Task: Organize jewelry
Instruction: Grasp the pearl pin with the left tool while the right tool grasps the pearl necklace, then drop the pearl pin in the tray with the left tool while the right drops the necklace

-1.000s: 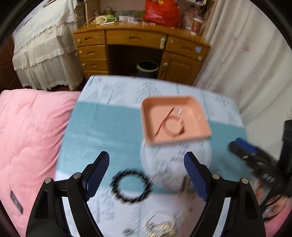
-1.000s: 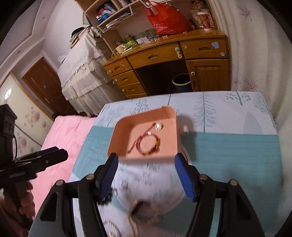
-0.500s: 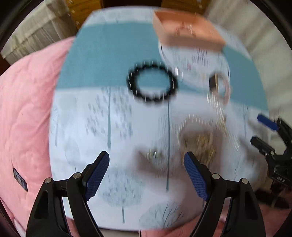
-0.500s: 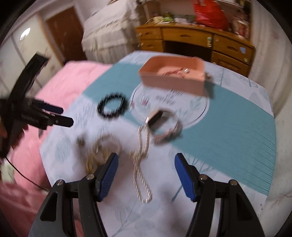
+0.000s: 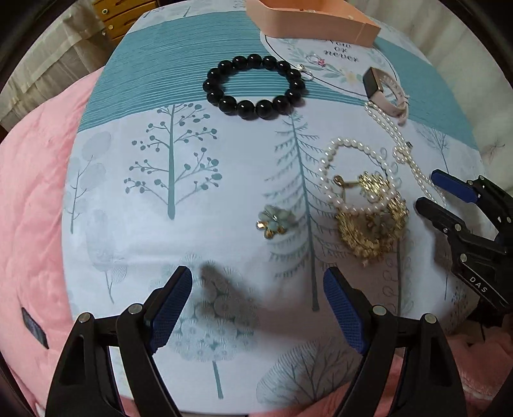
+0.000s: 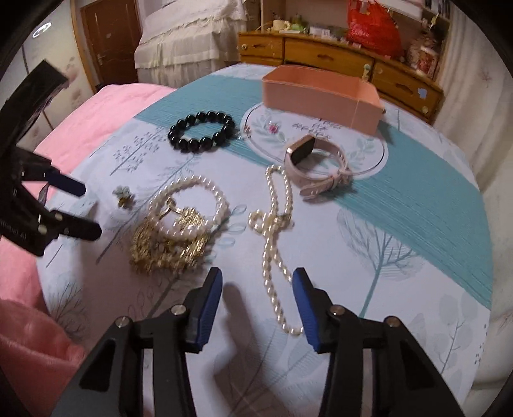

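Note:
Jewelry lies on a tree-print cloth point(image 5: 160, 208). A black bead bracelet point(image 5: 255, 86) point(image 6: 202, 131), a pearl bracelet point(image 5: 356, 173) on a gold chain pile point(image 5: 372, 227) point(image 6: 166, 240), a long pearl strand point(image 6: 272, 243) point(image 5: 404, 147), a pink watch point(image 6: 315, 163) point(image 5: 386, 89), a flower brooch point(image 5: 272, 223) point(image 6: 125, 195) and a small ring point(image 5: 315, 61). A pink tray point(image 6: 320, 96) point(image 5: 307, 19) stands at the far side. My left gripper point(image 5: 256, 298) is open above the cloth, short of the brooch. My right gripper point(image 6: 256, 298) is open astride the pearl strand's near end.
A pink quilt point(image 5: 29, 199) lies left of the cloth. A wooden desk point(image 6: 336, 57) with a red bag point(image 6: 375, 32) stands behind. A white curtain point(image 6: 474, 106) hangs at the right. Each gripper shows in the other's view: the right one point(image 5: 445, 199), the left one point(image 6: 80, 208).
Both cameras have pulled back and tipped down from the tray toward the near jewelry. The right gripper has come down over the pearl strand. Both stay open.

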Available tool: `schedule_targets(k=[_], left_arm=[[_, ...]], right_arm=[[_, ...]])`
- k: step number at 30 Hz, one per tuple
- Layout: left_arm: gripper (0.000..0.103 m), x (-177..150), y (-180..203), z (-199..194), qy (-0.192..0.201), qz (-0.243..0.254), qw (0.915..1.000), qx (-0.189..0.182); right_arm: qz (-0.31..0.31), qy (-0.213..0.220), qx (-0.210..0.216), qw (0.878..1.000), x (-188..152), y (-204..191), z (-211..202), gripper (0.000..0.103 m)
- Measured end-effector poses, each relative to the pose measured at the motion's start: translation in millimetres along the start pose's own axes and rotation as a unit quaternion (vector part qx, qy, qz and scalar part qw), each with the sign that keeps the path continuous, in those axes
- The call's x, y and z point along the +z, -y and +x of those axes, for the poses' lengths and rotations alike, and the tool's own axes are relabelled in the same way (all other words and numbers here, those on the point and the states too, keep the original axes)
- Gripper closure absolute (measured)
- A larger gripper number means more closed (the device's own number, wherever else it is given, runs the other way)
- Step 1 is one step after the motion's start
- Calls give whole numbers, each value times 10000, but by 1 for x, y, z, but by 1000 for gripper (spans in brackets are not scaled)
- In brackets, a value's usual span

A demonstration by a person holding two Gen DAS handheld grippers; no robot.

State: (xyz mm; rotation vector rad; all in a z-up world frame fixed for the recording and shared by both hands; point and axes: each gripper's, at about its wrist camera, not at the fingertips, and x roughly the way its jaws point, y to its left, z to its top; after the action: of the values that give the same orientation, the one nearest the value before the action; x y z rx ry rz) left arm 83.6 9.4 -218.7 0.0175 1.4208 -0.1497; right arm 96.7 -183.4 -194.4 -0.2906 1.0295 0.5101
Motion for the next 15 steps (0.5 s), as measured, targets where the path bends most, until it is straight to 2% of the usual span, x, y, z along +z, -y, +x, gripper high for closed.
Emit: schedule_targets(k=[3, 6, 8, 9, 10, 11, 14, 15], left_arm=[[21, 2, -6, -1, 317, 6, 9995, -80], [31, 7, -6, -1, 450, 97, 9987, -204], [36, 10, -4, 2, 464, 184, 9986, -160], [46, 11, -2, 3, 475, 256, 9984, -144], [52, 12, 1, 4, 458, 310, 9984, -101], [54, 16, 1, 5, 476, 347, 9983, -39], [72, 17, 6, 2, 587, 511, 9969, -120], [86, 17, 6, 1, 618, 566, 9964, -117]], right_arm=[[100, -28, 37, 9999, 6, 3, 9, 58], [80, -10, -18, 10000, 13, 2, 14, 61], [-22, -14, -147, 9999, 15, 0, 16, 75], [50, 6, -147, 9999, 17, 3, 16, 80], [180, 1, -137, 9997, 18, 7, 16, 92], [321, -21, -117, 9994, 19, 11, 17, 98], [843, -154, 241, 9960, 24, 27, 18, 98], [940, -204, 287, 9950, 25, 29, 19, 98]])
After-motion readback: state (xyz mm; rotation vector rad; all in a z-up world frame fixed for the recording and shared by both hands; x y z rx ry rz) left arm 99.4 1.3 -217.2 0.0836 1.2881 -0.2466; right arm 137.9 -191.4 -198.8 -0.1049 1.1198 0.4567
